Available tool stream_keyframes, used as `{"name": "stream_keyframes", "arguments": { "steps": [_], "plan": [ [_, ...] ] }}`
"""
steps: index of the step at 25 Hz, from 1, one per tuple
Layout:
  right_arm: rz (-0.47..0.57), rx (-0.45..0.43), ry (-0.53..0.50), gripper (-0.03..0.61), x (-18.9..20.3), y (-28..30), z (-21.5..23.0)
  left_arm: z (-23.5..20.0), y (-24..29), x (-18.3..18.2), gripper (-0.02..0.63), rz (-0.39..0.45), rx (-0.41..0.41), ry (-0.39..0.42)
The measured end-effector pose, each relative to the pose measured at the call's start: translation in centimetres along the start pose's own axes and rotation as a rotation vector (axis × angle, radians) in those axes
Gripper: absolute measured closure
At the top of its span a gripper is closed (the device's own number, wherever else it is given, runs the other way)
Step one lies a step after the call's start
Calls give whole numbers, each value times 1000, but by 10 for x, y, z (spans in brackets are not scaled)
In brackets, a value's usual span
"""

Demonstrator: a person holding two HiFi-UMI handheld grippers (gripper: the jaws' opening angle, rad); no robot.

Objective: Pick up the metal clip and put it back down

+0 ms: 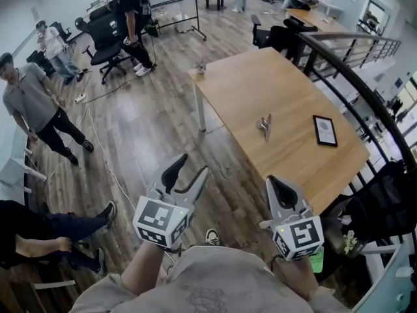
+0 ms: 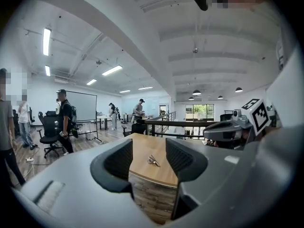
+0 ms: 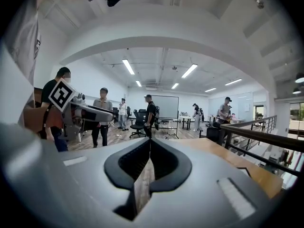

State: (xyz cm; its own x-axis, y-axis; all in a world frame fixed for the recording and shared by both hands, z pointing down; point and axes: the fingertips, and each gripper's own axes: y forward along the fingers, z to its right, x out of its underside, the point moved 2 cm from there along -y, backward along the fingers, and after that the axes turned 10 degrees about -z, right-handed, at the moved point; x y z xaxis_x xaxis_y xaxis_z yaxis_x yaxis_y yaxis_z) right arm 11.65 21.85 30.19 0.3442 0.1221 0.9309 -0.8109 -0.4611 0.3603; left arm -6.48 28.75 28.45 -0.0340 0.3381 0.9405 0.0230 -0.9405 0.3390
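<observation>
The metal clip [image 1: 264,126] lies mid-counter [image 1: 260,83]; a tablet [image 1: 324,130] lies just to its right; the left tool [image 1: 189,170] and right tool [image 1: 279,186] hang before the counter's near edge.

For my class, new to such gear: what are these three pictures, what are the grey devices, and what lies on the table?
No robot here: a person holds two two-jaw grippers, the left gripper open, the right gripper shut, both empty. One picture looks down from a camera on the person's head. The other two come from cameras riding on the grippers, each looking along its own jaws. On the table lie a metal clip and a dark panel, apart from each other. Neither gripper has reached the table yet.
</observation>
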Motion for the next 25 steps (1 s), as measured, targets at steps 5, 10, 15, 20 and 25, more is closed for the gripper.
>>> {"name": "stream_keyframes", "arguments": {
  "steps": [5,10,15,20,25],
  "plan": [
    [-62,22,72,566,11,34,10,-22,41,4,396,-42,89,-28],
    [-142,41,144,566,36,51,28,-27,82,10,397,-80,166,-65],
    [-185,82,194,566,54,64,54,-25,126,13,400,-120,236,-76],
    [-202,99,214,566,67,93,84,-26,173,18,399,-163,274,-53],
    [-210,119,246,566,70,128,127,-32,236,14,400,-210,311,-41]
  ]
}}
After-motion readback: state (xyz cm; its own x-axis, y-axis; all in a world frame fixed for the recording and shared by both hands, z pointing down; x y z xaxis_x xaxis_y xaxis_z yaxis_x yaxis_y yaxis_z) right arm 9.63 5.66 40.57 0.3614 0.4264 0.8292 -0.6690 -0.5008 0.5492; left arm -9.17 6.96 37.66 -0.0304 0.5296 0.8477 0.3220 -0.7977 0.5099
